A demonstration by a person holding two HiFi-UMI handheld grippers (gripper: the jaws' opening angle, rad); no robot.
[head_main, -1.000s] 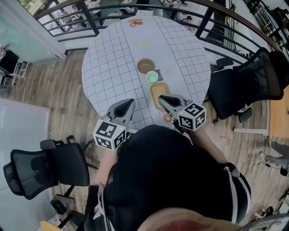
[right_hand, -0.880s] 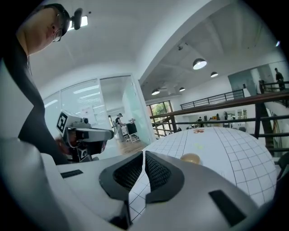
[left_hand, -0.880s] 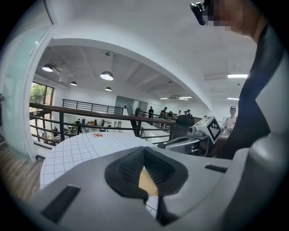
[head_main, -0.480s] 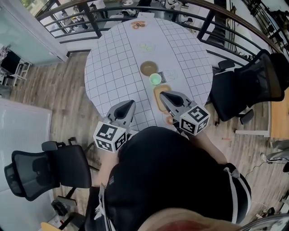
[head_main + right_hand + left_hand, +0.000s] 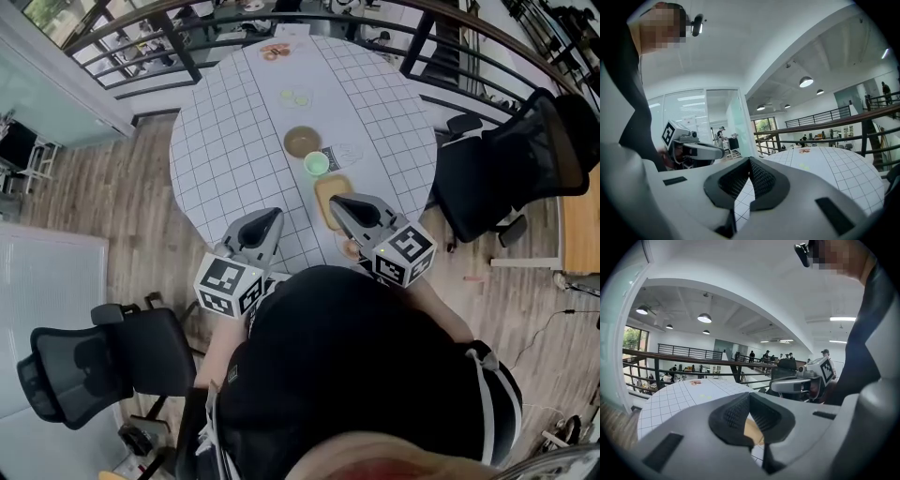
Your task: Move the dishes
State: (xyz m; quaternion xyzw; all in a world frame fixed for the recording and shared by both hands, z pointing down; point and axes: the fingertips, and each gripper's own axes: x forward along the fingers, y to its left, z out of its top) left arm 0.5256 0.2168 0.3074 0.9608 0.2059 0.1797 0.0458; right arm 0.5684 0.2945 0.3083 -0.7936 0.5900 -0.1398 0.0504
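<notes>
Currently, item by item.

Tabletop (image 5: 225, 141): round, covered with a gridded cloth.

Dishes on it run in a loose line from the near edge outward:
- small pinkish dish (image 5: 349, 249) (partly hidden beside the right gripper)
- yellow tray (image 5: 322, 187)
- green cup (image 5: 317, 163)
- brown bowl (image 5: 302, 141)
- pale green pieces and an orange-marked piece further off, too small to identify

Left gripper (image 5: 269, 215): clenched on nothing, pads meeting at the tips. It is held over the near edge, apart from every dish.

Right gripper (image 5: 336, 200): likewise closed and empty, its tip over the near end of the yellow tray.

Step in hand, as a judgement: no dish is being carried. The scene fits either an approach to the line of dishes or a pause after one has been set down.

Any further pick would call for the jaws to part first, then a descent to a rim. The yellow tray lies closest.
</notes>
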